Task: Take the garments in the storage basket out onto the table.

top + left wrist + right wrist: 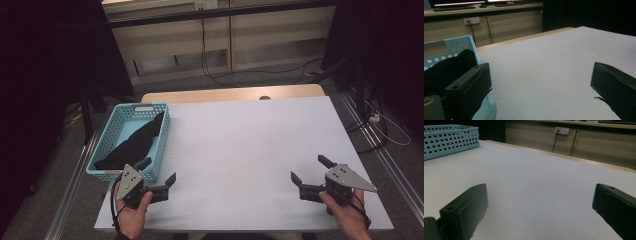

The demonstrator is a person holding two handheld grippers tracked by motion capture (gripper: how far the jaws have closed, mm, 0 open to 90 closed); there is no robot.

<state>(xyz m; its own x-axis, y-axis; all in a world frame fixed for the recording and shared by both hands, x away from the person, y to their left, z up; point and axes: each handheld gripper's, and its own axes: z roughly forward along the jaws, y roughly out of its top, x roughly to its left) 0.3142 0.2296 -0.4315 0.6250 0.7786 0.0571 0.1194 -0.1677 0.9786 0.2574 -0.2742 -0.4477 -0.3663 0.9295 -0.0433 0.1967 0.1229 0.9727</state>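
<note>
A light blue perforated basket (162,140) stands at the table's left edge, with a black cloth (135,142) lying along it inside. My left gripper (159,170) is held low at the basket's near right corner, open with nothing between the jaws. In the left gripper view its jaws (541,85) stand wide apart over bare white table, the basket (471,42) and black cloth (449,67) just beyond the left jaw. My right gripper (308,168) is open and holds nothing near the front right of the table. In the right gripper view (541,202) the basket (449,140) sits far off at the upper left.
The white table top (250,135) has a wooden strip (230,94) along its far edge. Beyond it are beige cabinets (220,40) and cables (260,72) on the floor. Dark curtains hang at both sides.
</note>
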